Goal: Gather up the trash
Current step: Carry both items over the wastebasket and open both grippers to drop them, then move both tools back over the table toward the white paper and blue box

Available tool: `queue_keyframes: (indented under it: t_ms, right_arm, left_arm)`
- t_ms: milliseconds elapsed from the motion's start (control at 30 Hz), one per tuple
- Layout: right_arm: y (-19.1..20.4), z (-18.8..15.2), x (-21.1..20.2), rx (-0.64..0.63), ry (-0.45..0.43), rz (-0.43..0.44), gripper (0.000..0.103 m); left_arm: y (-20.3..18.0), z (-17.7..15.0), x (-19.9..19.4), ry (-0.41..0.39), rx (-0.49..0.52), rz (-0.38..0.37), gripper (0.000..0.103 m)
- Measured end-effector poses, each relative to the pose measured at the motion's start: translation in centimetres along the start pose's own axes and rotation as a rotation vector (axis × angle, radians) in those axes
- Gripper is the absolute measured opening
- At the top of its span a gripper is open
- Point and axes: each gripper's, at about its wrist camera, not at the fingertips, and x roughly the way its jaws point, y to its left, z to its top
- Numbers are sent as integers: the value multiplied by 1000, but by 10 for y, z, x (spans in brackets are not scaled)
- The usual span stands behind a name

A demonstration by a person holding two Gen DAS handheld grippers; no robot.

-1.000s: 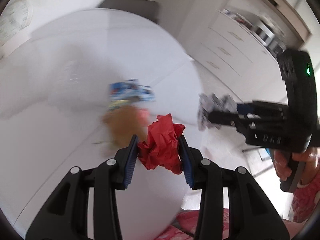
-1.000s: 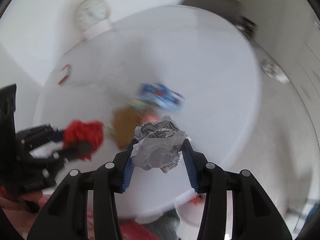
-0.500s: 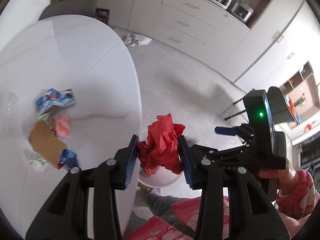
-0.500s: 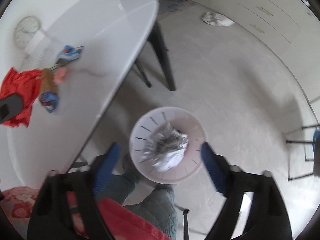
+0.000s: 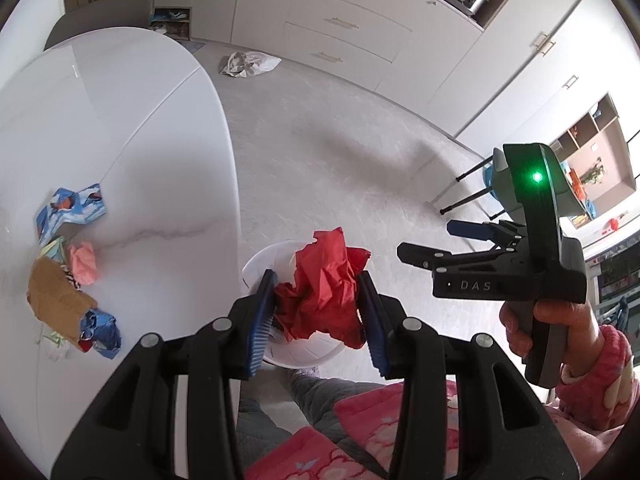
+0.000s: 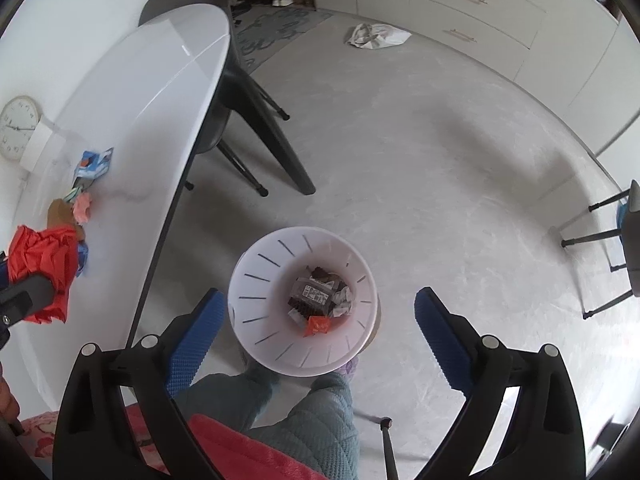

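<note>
L hand-held gripper [image 5: 318, 312] is clamping a crumpled red paper wad [image 5: 326, 290] btwn its blue pads, jaws narrowed onto it, wad bulging out above the fingertips. It's hanging right over the white bin [image 5: 264, 264], w/ the bin's rim peeking out behind the wad, just off the edge of the white desk [image 5: 120, 128].

R hand-held gripper [image 6: 316, 320] is pointing steeply down at the bin [image 6: 256, 280], jaws just been opening and now standing wide apart, w/ nothing btwn the pads. In the R wrist view the bin is sitting on the floor [image 6: 440, 160] framed btwn the two blue pads, close beside the desk edge. Inside it: a dark wrapper [image 6: 314, 294], some crumpled white paper [image 6: 344, 300] and an orange scrap [image 6: 318, 325].

Other trash is lying on the desk in a loose cluster: a blue printed wrapper [image 5: 72, 208], a pink paper ball [image 5: 84, 262], a brown cardboard piece [image 5: 56, 296] and a small blue crumpled wrapper [image 5: 100, 332], the last three touching or nearly so.

A hand [image 5: 556, 324] in a pink sleeve is gripping the R tool's handle, green light showing on its body. A crumpled pale bag [image 6: 376, 35] is lying on the floor well away, near the drawers.
</note>
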Motion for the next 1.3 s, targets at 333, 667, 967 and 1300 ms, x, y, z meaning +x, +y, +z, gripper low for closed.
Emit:
queue_keyframes:
  t_ms: [333, 667, 967, 1300]
  right_arm:
    - [-7, 0, -1, 28, 0, -17, 95]
    - [2, -1, -1, 8, 9, -15, 95]
    - [12, 2, -1, -20, 8, -15, 95]
    - [43, 8, 7, -92, 27, 36, 95]
  left_arm:
    - [-16, 4, 7, 27, 77, 35, 95]
    - [-12, 3, 3, 32, 55, 71, 95]
    - [-2, -1, -3, 22, 14, 89, 95]
    - [44, -11, -23, -16, -152, 181, 95]
